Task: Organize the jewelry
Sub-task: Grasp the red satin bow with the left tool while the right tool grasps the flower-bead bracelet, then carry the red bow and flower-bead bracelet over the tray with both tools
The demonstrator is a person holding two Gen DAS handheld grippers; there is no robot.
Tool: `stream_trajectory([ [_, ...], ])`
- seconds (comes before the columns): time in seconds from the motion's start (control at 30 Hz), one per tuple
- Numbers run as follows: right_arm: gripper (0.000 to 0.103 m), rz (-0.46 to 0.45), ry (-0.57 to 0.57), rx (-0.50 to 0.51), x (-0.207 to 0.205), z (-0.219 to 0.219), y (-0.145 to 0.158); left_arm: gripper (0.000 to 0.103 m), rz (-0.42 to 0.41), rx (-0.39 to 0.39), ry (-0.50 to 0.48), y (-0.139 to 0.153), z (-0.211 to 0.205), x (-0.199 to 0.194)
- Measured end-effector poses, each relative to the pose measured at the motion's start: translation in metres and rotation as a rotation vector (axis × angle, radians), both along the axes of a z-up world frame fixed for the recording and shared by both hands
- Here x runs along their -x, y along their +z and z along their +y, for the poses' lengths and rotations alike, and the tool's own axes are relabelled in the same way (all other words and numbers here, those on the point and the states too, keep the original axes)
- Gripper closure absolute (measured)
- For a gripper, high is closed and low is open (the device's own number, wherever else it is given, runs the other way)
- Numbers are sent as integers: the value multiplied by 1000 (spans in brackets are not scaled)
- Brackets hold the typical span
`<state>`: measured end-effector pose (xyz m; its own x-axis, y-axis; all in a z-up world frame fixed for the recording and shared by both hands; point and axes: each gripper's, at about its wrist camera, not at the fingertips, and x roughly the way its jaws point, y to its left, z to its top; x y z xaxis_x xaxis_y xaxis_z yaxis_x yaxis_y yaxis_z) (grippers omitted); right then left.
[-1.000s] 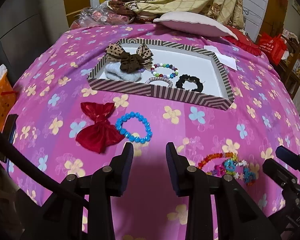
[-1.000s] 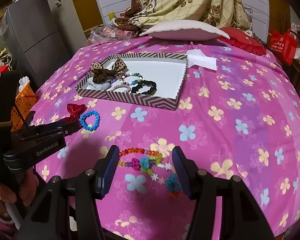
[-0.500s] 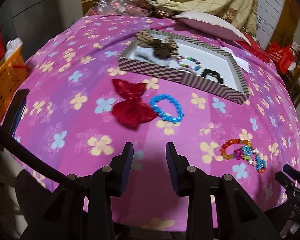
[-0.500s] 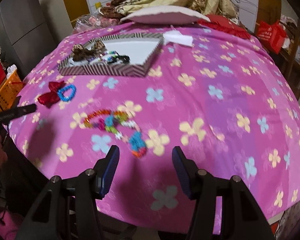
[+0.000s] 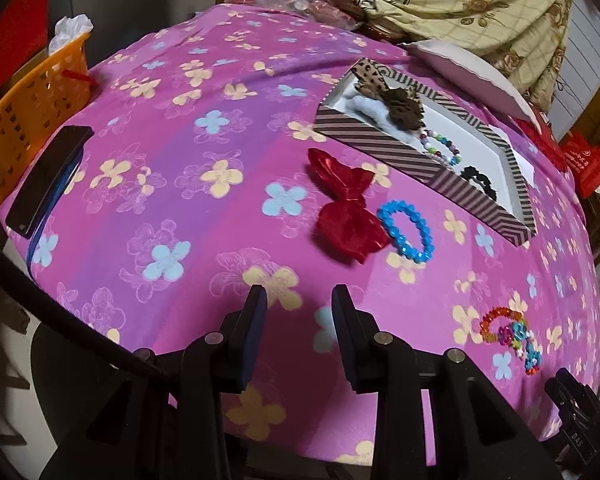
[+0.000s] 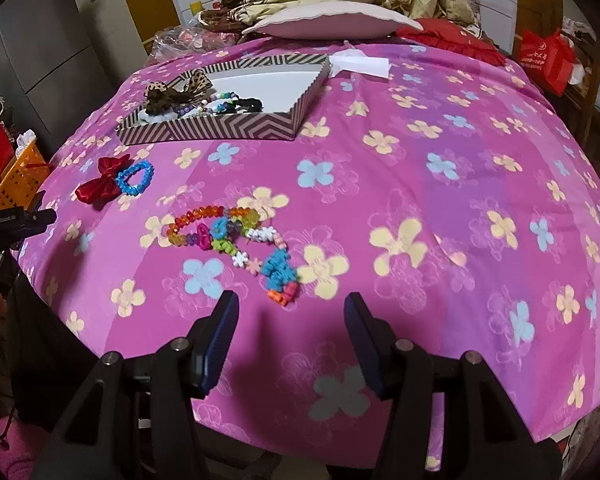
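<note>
A striped tray (image 5: 384,144) (image 6: 220,129) on the pink flowered cloth holds a leopard bow, a white scrunchie, bead bracelets and a black scrunchie. A red bow (image 5: 346,210) (image 6: 100,180) and a blue bead bracelet (image 5: 406,230) (image 6: 135,178) lie on the cloth in front of the tray. A heap of colourful bead jewelry (image 5: 512,336) (image 6: 236,240) lies nearer the front edge. My left gripper (image 5: 299,300) is open and empty, back from the bow. My right gripper (image 6: 290,308) is open and empty, just short of the colourful heap.
A dark phone (image 5: 48,180) lies at the cloth's left edge beside an orange basket (image 5: 28,108). A white pillow (image 6: 332,24), blankets and a white paper (image 6: 360,65) lie behind the tray. A red bag (image 6: 544,60) stands at the right.
Both grippers have drawn back and swung: the left view turned leftward, bringing the phone and basket into view; the right gripper came back toward the colourful heap. Nothing was picked up.
</note>
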<state>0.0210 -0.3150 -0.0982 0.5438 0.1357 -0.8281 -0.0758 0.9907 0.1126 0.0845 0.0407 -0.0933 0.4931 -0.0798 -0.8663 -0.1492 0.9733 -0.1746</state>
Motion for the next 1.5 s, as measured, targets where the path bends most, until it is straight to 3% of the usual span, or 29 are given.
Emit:
stream_trajectory([
  [0.23,45,15,3,4,-10,2,-6,66,3,43,-13,-2,-1,-16],
  [0.47,45,22,-7,7,-19,-2,-8,64,26,91,15,-8,0,-57],
  [0.93,46,9,56,42,-45,7,-14,63,88,47,8,-31,-13,-106],
  [1.13,61,18,142,108,-60,22,-29,63,107,39,-20,-35,-20,-114],
  [1.2,70,6,157,131,-62,26,-30,63,118,62,-21,-39,-19,-116],
  [1.23,73,0,167,153,-63,28,-30,66,106,62,-19,-39,-18,-115],
  [1.27,83,-6,185,170,-62,31,-30,68,100,59,-28,-39,-20,-115],
  [1.3,88,-6,194,165,-61,32,-29,76,96,63,-44,-39,-21,-114],
  [1.37,90,1,189,126,-59,28,-28,85,94,69,-68,-38,-23,-110],
  [1.5,90,-32,152,61,-46,14,-10,87,89,71,-68,-34,-16,-100],
])
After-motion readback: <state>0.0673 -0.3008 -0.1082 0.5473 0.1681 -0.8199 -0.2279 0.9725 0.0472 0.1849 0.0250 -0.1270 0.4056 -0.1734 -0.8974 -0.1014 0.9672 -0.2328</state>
